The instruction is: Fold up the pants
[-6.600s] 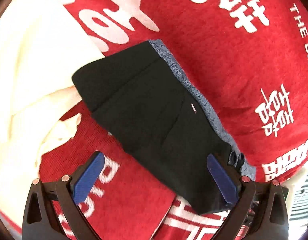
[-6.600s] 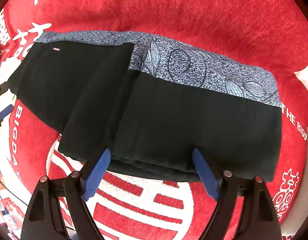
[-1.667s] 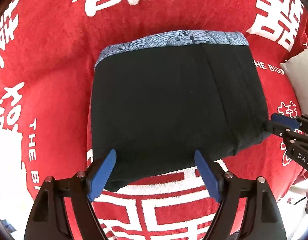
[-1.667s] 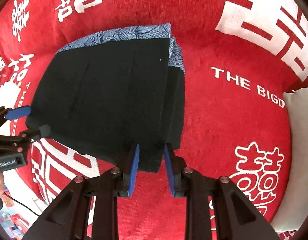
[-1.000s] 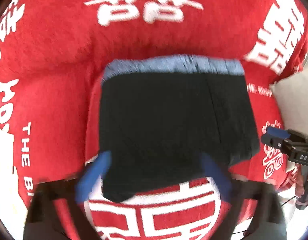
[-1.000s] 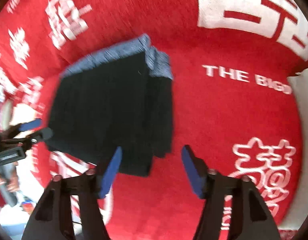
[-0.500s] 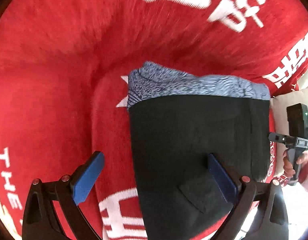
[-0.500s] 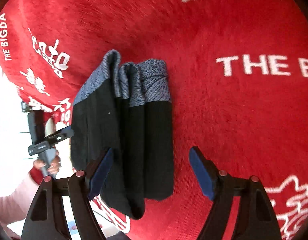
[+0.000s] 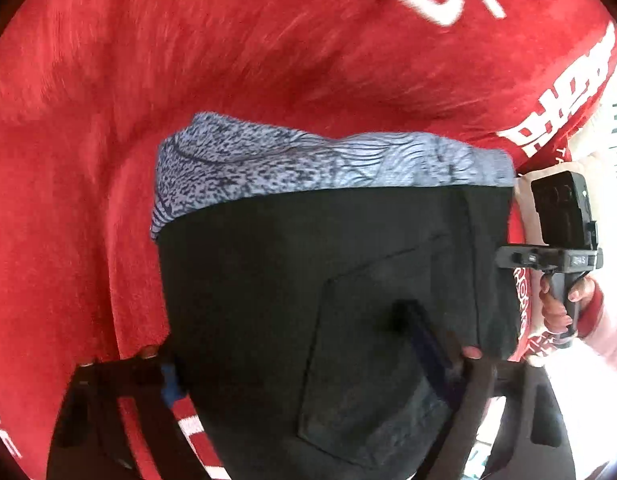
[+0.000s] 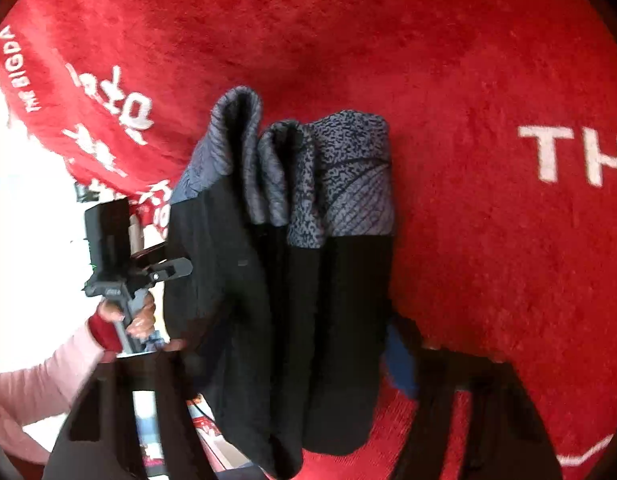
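The black pants (image 9: 308, 312) with a grey-blue patterned waistband (image 9: 308, 160) lie folded into a compact bundle on the red cloth (image 9: 108, 120). My left gripper (image 9: 296, 364) is open, its fingers straddling the bundle's near edge. In the right wrist view the pants (image 10: 288, 320) show as stacked layers seen edge-on. My right gripper (image 10: 292, 364) is open around the bundle's near end. Each view shows the other gripper held in a hand beside the bundle: the right one (image 9: 556, 248) and the left one (image 10: 120, 256).
The red cloth with white lettering (image 10: 568, 156) covers the whole surface. Its edge falls away at the right in the left wrist view (image 9: 568, 120) and at the left in the right wrist view (image 10: 48, 120). A pink-sleeved arm (image 10: 40, 380) is at lower left.
Both grippers have moved closer to the folded bundle, which now fills more of each view. The right gripper opened about a second ago and stays open.
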### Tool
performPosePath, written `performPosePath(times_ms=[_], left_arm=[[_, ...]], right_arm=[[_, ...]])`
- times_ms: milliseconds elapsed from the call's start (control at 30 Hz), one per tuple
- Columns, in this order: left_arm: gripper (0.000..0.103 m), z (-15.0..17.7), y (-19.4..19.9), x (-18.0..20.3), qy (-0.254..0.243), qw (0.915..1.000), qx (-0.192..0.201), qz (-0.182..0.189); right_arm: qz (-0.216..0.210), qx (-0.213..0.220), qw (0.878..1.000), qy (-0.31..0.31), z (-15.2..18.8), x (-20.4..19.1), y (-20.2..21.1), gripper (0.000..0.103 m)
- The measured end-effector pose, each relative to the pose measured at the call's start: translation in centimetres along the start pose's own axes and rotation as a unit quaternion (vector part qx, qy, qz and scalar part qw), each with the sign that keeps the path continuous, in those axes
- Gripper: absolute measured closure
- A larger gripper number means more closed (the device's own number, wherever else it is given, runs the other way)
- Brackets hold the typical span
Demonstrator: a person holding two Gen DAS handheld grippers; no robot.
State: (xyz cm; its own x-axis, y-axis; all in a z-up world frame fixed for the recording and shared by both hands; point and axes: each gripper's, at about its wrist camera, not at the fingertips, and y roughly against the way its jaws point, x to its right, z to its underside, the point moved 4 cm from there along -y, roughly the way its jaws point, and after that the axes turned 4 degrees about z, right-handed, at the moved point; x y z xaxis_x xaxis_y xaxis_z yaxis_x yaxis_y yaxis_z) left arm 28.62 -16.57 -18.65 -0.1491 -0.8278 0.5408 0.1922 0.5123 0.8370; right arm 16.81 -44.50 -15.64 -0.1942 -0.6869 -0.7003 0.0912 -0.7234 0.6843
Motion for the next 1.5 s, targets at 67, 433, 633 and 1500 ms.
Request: performPosePath(times_ms=[67,433,633,1500], left_arm=[[0.036,0.2,1.1,0.9,-0.003,0.9999,0.013,-0.006],[0.044,4.1,5.0,4.5,-0.012,0.9998,0.017,-0.008],[0.044,9.5,6.6,5.8,0.002,0.9999,0.010,-0.009],[0.001,16.8,6.7,10.1,0.046,0.9682,0.018,-0.245]], right_arm=[[0.000,0.010,1.000,-0.004,0.2,-0.5,0.6,0.061],[-0.010,0.023,1.000,0.000,4.0,-3.5,4.0,0.066],[-0.020,0.017,1.000,-0.014,9.2,-4.4,4.9,0.066],[0.229,0.045,0.972,-0.019,18.0,-7.0,6.1,0.007]])
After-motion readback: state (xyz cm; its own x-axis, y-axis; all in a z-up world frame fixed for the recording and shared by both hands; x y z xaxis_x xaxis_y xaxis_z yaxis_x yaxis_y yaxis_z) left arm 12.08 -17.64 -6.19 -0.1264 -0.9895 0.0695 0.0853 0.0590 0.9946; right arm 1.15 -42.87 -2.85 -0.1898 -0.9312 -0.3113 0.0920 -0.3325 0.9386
